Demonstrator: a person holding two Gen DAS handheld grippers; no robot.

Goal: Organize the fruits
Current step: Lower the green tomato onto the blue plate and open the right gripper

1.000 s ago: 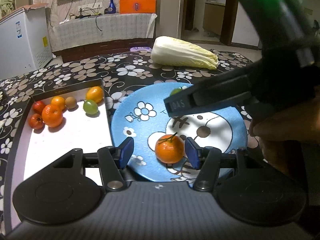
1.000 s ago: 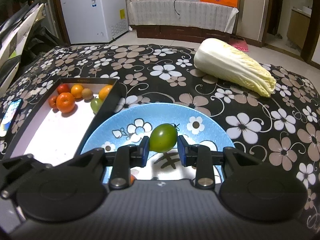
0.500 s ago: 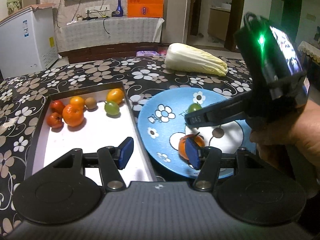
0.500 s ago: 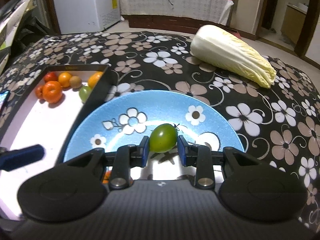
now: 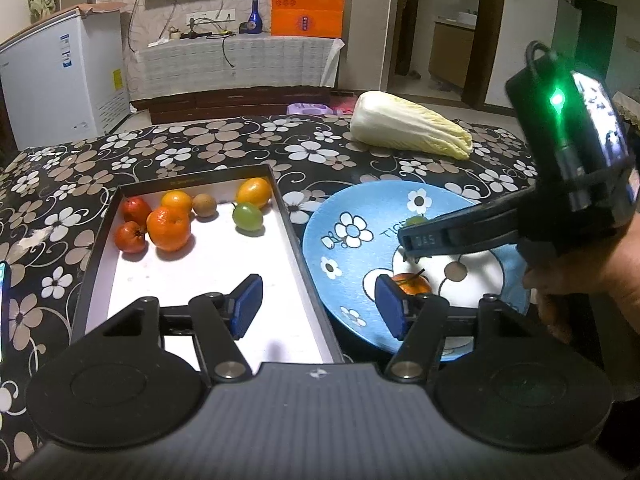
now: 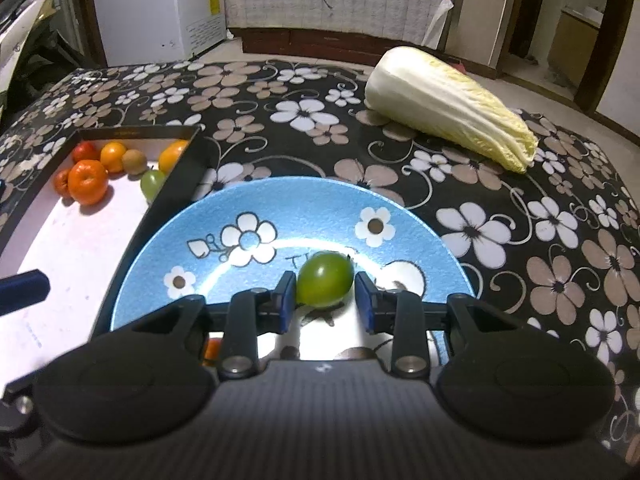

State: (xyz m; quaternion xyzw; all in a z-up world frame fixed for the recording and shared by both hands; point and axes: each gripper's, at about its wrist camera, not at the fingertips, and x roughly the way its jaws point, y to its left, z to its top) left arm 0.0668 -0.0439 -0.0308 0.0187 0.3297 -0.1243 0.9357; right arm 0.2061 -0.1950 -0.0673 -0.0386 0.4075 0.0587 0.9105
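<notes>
My right gripper (image 6: 325,300) is over the blue flowered plate (image 6: 168,248) with a green tomato (image 6: 325,284) between its pads; the left pad touches it, the right pad stands slightly off. In the left wrist view the right gripper (image 5: 416,240) hovers over the plate (image 5: 352,208). An orange fruit (image 5: 410,283) lies on the plate, partly behind my left gripper's right finger. My left gripper (image 5: 318,306) is open and empty above the edge of the white tray (image 5: 200,280). The tray's far end holds several fruits, among them a tangerine (image 5: 168,228) and a green tomato (image 5: 248,216).
A napa cabbage (image 5: 408,126) lies on the flowered tablecloth behind the plate. A phone edge (image 5: 3,300) shows at the far left. Behind the table stand a white freezer (image 5: 60,84) and a covered sideboard.
My left gripper has pulled back and to the left, off the orange fruit, and now stands over the tray's edge. The right gripper's jaws have widened slightly around the green tomato.
</notes>
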